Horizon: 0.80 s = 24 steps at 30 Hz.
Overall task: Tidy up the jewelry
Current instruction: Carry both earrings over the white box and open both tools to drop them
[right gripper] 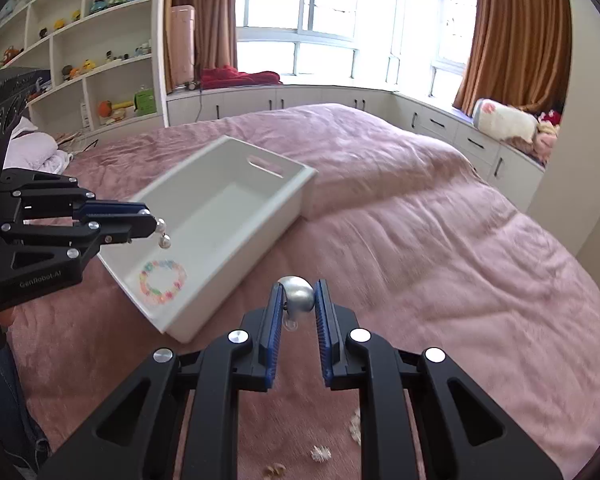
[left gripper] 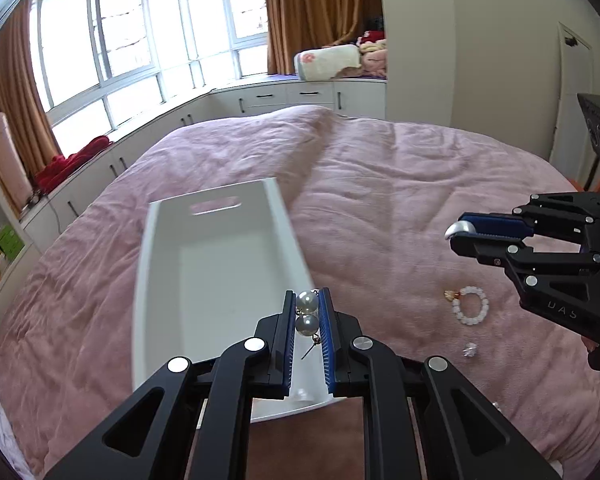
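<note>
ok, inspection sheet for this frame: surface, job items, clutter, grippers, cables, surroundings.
Surface: pink quilted bedspread, wrinkled.
Job's things: white rectangular tray with handle slot on the bed, multicoloured bead bracelet inside; white bead bracelet and small clear crystal piece lie on the bedspread.
Clutter: nothing seen beside the tray.
Grippers: left gripper shut on double-pearl drop earring; right gripper shut on silver dome earring.
Cables: nothing seen on the bed.
Surroundings: bay windows, brown curtains, white toy shelves.
</note>
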Each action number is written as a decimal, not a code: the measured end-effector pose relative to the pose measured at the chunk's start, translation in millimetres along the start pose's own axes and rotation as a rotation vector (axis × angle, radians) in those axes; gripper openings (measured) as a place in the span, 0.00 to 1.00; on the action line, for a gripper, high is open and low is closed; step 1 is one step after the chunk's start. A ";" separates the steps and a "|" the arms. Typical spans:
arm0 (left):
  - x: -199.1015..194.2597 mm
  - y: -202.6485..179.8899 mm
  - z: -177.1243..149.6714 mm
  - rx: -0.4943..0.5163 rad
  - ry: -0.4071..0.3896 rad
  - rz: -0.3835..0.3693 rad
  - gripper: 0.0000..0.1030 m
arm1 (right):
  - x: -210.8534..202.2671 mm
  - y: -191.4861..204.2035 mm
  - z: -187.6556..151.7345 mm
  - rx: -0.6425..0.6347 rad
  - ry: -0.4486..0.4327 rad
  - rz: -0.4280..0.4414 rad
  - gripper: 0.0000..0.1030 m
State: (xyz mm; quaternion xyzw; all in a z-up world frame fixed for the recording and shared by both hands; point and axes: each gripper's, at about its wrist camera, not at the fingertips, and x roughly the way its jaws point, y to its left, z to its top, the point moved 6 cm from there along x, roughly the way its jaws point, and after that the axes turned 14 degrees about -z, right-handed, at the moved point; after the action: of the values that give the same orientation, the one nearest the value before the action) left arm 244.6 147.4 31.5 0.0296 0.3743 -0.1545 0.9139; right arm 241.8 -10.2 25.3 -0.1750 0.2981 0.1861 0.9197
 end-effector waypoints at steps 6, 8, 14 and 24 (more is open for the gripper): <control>-19.8 44.7 -3.9 -0.065 -0.018 0.048 0.16 | 13.6 40.8 39.3 -0.019 -0.025 0.043 0.16; -24.5 60.4 -9.5 -0.088 -0.019 0.061 0.16 | 20.1 55.8 49.4 -0.023 -0.024 0.058 0.16; -16.5 93.8 -38.7 -0.160 0.016 0.081 0.16 | 39.9 90.2 70.4 -0.020 -0.004 0.090 0.16; 3.8 124.0 -62.5 -0.240 0.039 0.103 0.16 | 77.2 117.4 89.7 0.028 0.045 0.124 0.16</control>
State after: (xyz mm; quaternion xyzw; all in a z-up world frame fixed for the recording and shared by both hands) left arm 242.8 274.9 -23.6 -0.0579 0.4057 -0.0607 0.9102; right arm 290.9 149.0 21.4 -0.1473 0.3318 0.2347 0.9017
